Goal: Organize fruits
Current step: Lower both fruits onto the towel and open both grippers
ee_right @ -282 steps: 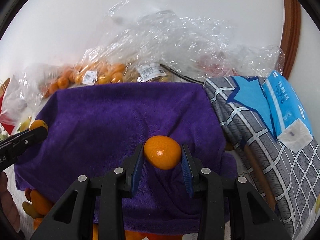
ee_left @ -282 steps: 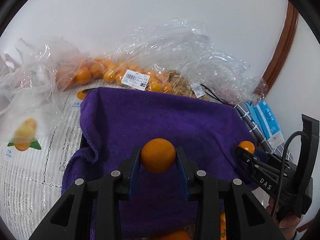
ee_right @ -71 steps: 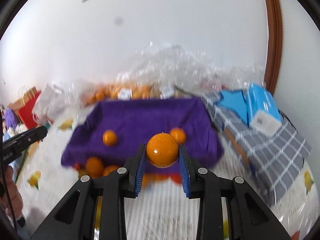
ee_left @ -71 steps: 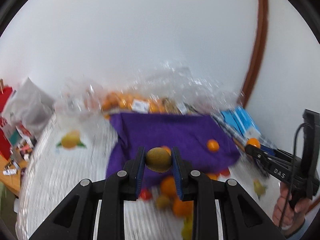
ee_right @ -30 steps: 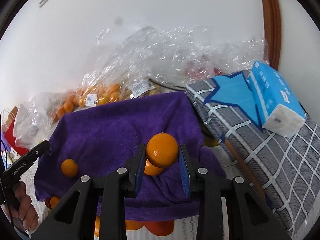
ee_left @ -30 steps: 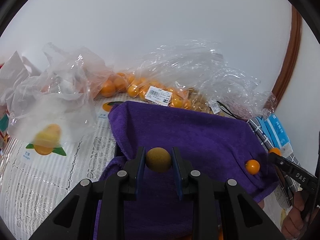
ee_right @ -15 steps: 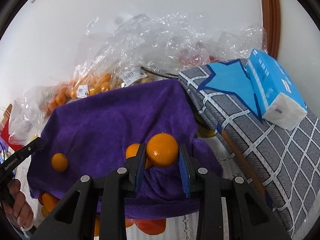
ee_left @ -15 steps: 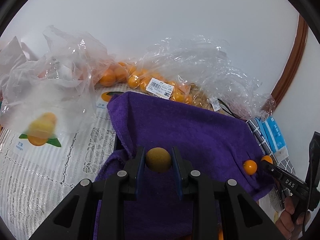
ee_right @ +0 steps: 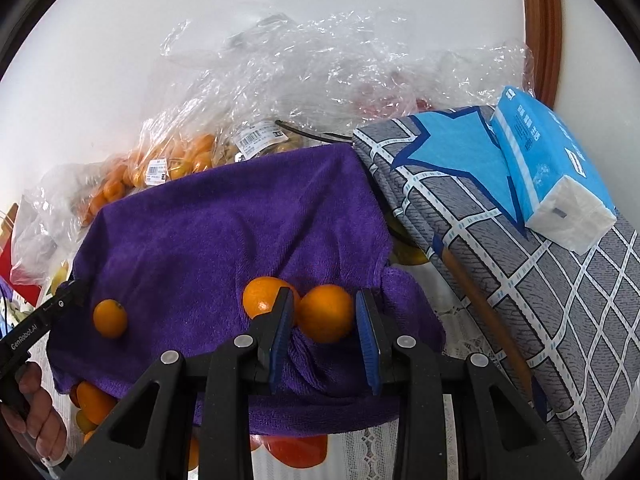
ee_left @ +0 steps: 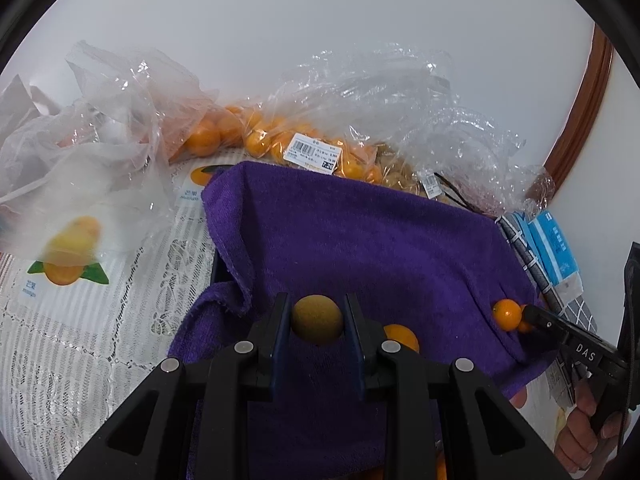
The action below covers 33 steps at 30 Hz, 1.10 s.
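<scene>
Tongs: left (ee_left: 318, 322) grip brown fruit (ee_left: 317, 320); right (ee_right: 325, 322) hold orange (ee_right: 326, 318), low over towel (ee_right: 224, 236), second orange (ee_right: 266, 296) touching at 10 o'clock.

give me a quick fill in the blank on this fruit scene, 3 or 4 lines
1. The left gripper is shut on a round ____-coloured fruit.
2. The right gripper has a round orange fruit between its fingers, above the ____ towel.
3. The blue tissue pack lies on a grey checked cloth with a blue ____ on it.
4. Clear ____ bags behind the towel hold small orange fruits.

Missing words: brown; purple; star; plastic
</scene>
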Each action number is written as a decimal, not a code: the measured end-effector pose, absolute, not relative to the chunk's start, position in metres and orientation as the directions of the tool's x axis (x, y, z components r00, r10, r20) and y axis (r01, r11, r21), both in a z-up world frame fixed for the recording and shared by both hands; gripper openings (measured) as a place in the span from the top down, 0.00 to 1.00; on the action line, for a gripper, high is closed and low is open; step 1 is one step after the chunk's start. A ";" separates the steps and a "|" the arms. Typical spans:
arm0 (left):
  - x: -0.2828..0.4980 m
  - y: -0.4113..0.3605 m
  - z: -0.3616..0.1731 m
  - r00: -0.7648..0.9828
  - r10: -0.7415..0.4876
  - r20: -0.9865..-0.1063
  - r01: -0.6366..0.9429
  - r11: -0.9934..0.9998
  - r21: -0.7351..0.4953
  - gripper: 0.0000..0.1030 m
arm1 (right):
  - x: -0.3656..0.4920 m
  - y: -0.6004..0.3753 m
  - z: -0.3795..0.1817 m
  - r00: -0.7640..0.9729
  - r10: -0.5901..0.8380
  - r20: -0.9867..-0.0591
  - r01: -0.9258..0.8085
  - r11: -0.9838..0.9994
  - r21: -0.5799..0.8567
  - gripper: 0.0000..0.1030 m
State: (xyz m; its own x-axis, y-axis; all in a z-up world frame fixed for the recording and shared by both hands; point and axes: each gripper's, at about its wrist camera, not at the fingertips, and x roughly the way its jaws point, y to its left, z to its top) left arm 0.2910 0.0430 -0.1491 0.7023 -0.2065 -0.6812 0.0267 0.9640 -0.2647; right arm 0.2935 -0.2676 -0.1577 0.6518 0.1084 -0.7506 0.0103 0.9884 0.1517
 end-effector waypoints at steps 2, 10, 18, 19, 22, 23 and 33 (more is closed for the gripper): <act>0.292 0.042 -0.151 0.697 -0.205 -0.687 0.028 0.965 -0.260 0.76 | 0.293 -0.268 -0.157 0.654 0.111 -0.748 0.009 0.988 0.154 0.68; 0.293 0.040 -0.155 0.688 -0.185 -0.702 0.015 0.970 -0.241 0.76 | 0.288 -0.272 -0.149 0.682 0.113 -0.723 0.023 0.984 0.176 0.60; 0.294 0.039 -0.156 0.688 -0.170 -0.705 0.011 0.974 -0.224 0.76 | 0.284 -0.260 -0.145 0.706 0.081 -0.704 0.012 0.992 0.127 0.58; 0.294 0.039 -0.156 0.689 -0.171 -0.704 0.011 0.974 -0.225 0.76 | 0.284 -0.258 -0.145 0.707 0.074 -0.704 0.010 0.993 0.115 0.58; 0.294 0.038 -0.156 0.690 -0.168 -0.704 0.010 0.975 -0.223 0.76 | 0.281 -0.255 -0.146 0.712 0.075 -0.698 -0.004 0.995 0.103 0.58; 0.294 0.038 -0.156 0.691 -0.164 -0.704 0.010 0.976 -0.218 0.76 | 0.280 -0.254 -0.146 0.718 0.076 -0.692 -0.006 0.995 0.103 0.58; 0.294 0.038 -0.150 0.700 -0.176 -0.692 0.030 0.975 -0.218 0.72 | 0.268 -0.246 -0.125 0.769 0.043 -0.637 -0.002 0.998 0.065 0.58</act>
State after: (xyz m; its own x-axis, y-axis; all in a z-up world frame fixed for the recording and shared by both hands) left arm 0.2936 0.0375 -0.1504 0.7000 -0.1759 -0.6921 0.0295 0.9755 -0.2180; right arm 0.2684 -0.2459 -0.1247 0.7693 0.0431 -0.6375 -0.0023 0.9979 0.0647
